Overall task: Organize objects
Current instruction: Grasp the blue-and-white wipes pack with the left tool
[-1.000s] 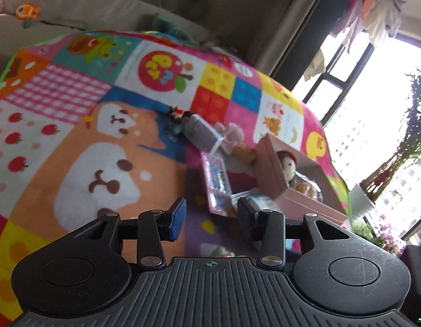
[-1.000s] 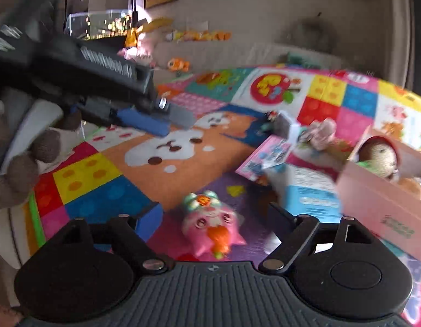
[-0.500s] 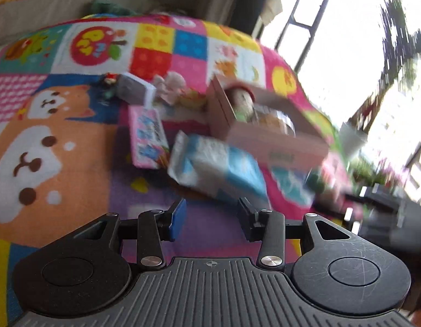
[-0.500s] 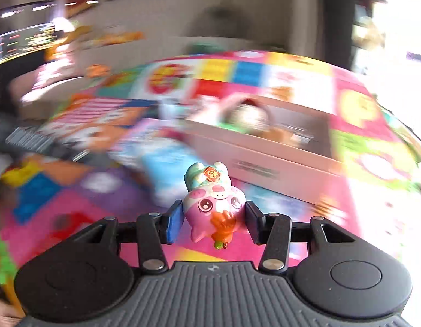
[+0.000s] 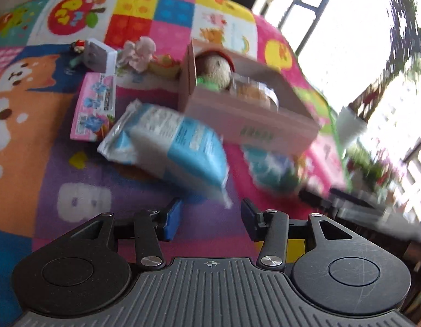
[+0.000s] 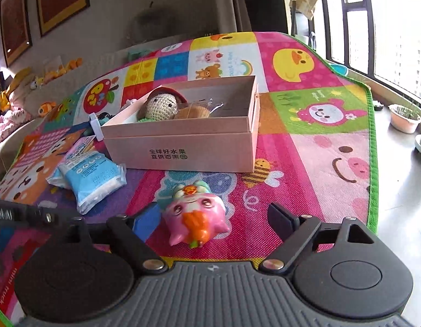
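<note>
**Pig toy not gripped, box next**

Right gripper (image 6: 214, 218) jaws wide; pink pig toy (image 6: 196, 219) lies on the mat between them, untouched. Pink box (image 6: 183, 147) sits ahead. Next: close on the toy, lift, carry it forward. Left gripper (image 5: 209, 219) is partly spread and empty, blue pack (image 5: 169, 141) just ahead.

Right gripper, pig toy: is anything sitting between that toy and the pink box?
Nothing visible. The pig toy lies on the play mat between the open right gripper fingers, with bare mat up to the pink box; the blue packet lies off left.
</note>
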